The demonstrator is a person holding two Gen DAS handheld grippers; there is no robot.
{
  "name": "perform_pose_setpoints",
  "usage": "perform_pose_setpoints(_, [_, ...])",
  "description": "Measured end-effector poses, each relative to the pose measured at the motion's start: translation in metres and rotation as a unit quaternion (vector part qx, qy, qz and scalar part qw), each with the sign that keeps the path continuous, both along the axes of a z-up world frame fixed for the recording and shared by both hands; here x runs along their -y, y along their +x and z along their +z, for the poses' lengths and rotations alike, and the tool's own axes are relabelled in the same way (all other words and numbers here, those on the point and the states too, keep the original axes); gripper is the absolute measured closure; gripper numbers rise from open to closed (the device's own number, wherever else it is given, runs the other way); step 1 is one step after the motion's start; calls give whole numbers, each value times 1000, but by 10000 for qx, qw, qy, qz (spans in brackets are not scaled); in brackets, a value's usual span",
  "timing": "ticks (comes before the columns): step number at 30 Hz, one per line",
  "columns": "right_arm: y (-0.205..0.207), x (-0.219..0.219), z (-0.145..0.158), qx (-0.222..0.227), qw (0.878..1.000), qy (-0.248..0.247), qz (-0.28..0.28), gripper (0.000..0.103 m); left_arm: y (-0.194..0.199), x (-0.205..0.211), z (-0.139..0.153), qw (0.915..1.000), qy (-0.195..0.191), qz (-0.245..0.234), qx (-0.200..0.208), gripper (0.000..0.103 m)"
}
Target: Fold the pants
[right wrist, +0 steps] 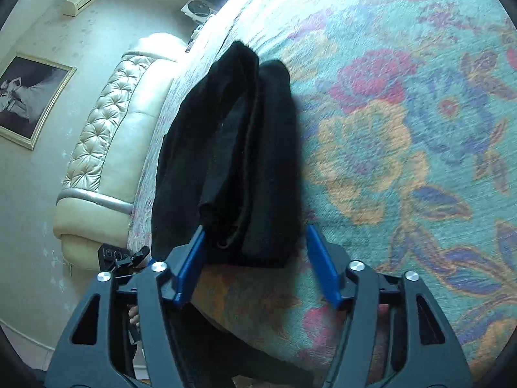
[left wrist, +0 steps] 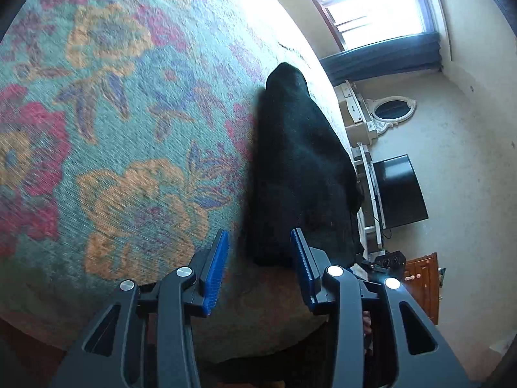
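Note:
Black pants [left wrist: 297, 168] lie folded into a long narrow stack on a floral bedspread [left wrist: 122, 123]. In the right wrist view the pants [right wrist: 245, 161] show several layers with a fold edge on top. My left gripper [left wrist: 260, 242] is open and empty, its blue pads just short of the pants' near end. My right gripper [right wrist: 255, 236] is open and empty, its jaws standing either side of the pants' near end without closing on it.
The bedspread [right wrist: 404, 135] covers the bed to its near edge. A padded cream headboard [right wrist: 106, 148] and a framed picture [right wrist: 29, 100] are beyond it. A window [left wrist: 371, 0], mirror [left wrist: 392, 110], dark TV [left wrist: 400, 190] and wooden cabinet [left wrist: 423, 278] stand on the other side.

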State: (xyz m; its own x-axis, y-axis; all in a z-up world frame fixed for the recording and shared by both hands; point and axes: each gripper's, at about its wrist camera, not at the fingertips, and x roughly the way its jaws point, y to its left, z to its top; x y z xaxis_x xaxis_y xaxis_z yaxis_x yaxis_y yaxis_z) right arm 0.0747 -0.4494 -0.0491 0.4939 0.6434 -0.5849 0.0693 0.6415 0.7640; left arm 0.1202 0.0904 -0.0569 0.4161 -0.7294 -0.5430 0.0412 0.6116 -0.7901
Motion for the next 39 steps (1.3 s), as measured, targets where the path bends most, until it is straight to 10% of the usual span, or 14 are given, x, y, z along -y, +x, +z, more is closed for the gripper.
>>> perform_pose_setpoints(6, [57, 20, 1, 157, 9995, 280, 29, 10, 61, 0, 36, 9958, 391, -245, 794, 37])
perform_pose_setpoints(17, [144, -11, -9, 181, 9960, 624, 613, 10, 189, 71, 6, 9957, 149, -832, 384, 29])
perform_pose_setpoints(19, [148, -18, -10, 101, 9971, 344, 670, 52, 191, 81, 8, 9931, 242, -954, 639, 43])
perform_pose_setpoints(21, [150, -15, -13, 117, 9970, 478, 603, 58, 194, 85, 5, 9921, 613, -921, 596, 68])
perform_pose_setpoints(29, [175, -14, -20, 282, 9969, 564, 460, 60, 211, 75, 9, 9920, 679, -774, 733, 73])
perform_pose_setpoints(39, [103, 18, -11, 451, 9979, 442, -143, 28, 159, 38, 16, 9929, 1046, -46, 561, 24])
